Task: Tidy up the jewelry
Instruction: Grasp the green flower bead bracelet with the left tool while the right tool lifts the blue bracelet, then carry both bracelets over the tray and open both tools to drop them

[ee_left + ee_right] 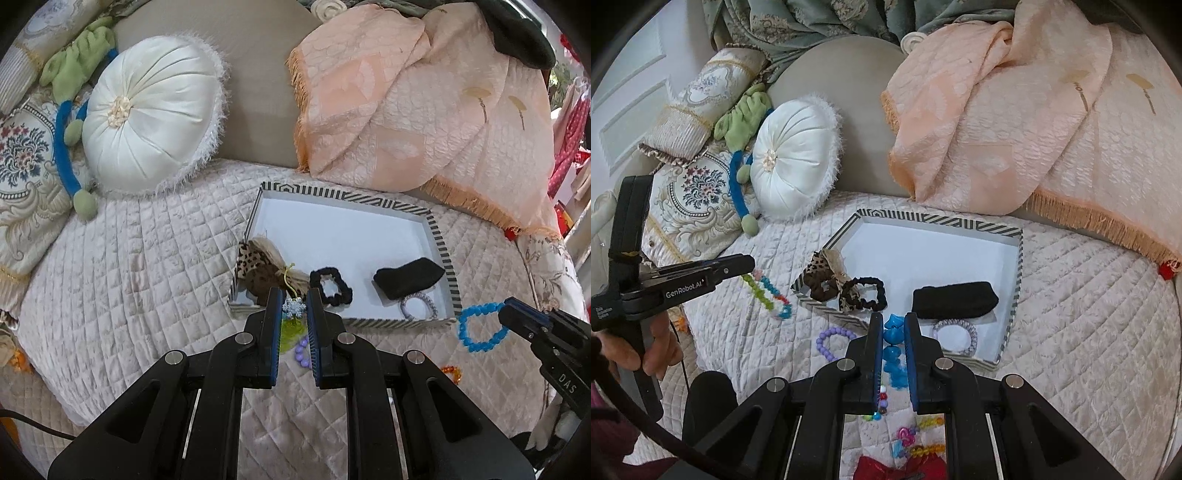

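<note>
A bed with a pale quilted cover (1071, 314) carries a striped-rimmed tray (1017, 273) at its middle. Near it on the quilt lie a purple bead bracelet (827, 341) and loose coloured beads (919, 439). A round white cushion (792, 162) rests far left, a peach fringed throw (1015, 140) far right.

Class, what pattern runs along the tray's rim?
Black-and-white stripes on the tray; right wrist view shows it best.

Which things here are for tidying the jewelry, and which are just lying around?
For the job:
- striped tray
- blue bracelet
- multicolored bracelet
- purple bracelet
- black scrunchie

Just lying around:
- white round pillow
- peach blanket
- green plush toy
</note>
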